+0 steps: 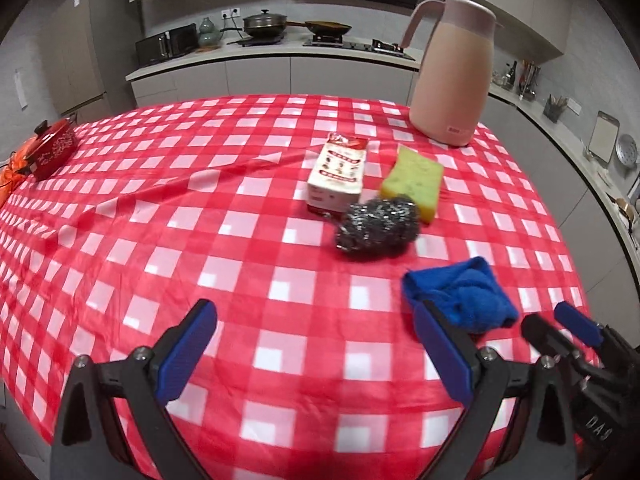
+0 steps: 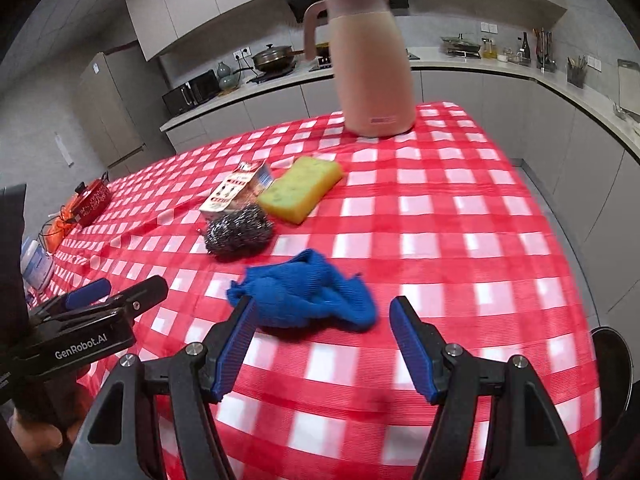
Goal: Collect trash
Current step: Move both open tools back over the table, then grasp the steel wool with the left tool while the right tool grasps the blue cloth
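From the left wrist view, the left gripper (image 1: 316,344) was held low over the near part of a table (image 1: 160,208) covered in red-and-white check, its blue-padded jaws spread wide with nothing between them. Further along the table, a small carton (image 1: 338,176) was seen touching a steel wool ball (image 1: 378,226), with a yellow-green sponge (image 1: 412,180) just beside both. A crumpled blue cloth (image 1: 460,296) lay nearer, to the right. The right gripper (image 1: 560,330) was glimpsed at the right edge, beside the cloth. A pink jug (image 1: 452,72) stood upright at the far side.

From the right wrist view, the right gripper (image 2: 322,340) was poised just short of the blue cloth (image 2: 308,290), jaws released and apart. The left gripper (image 2: 116,292) was seen at the left, level above the table.
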The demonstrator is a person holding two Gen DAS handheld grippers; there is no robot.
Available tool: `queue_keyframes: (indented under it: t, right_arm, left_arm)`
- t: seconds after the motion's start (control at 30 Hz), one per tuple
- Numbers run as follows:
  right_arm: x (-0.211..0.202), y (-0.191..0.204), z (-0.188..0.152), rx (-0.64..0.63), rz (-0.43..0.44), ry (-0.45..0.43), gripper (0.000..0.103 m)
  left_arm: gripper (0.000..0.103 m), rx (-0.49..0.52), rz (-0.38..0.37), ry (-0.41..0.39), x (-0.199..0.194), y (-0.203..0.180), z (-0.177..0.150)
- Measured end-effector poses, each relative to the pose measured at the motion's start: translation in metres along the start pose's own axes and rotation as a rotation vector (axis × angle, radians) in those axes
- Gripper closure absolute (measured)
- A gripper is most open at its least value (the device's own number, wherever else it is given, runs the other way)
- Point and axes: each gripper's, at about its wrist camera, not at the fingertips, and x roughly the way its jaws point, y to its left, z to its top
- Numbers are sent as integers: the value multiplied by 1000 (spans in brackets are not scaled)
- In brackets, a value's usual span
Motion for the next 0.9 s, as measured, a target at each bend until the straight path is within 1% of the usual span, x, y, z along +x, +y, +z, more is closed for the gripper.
queue_keyframes:
  t: [0.2, 0.47, 0.73, 0.9]
  right_arm:
    - [26, 14, -8, 4, -29, 60, 33]
    - [42, 17, -6, -11, -46, 96, 33]
    - [50, 7, -2, -10, -74, 102, 32]
    - [50, -8, 4, 9, -121, 88, 32]
  left_arm:
    - [4, 14, -34, 27, 12, 7, 3]
    - [4, 41, -42, 50, 22, 3, 2]
    - [4, 52, -36, 62, 30, -2, 3]
    - [4, 59, -43, 69, 34, -7, 4]
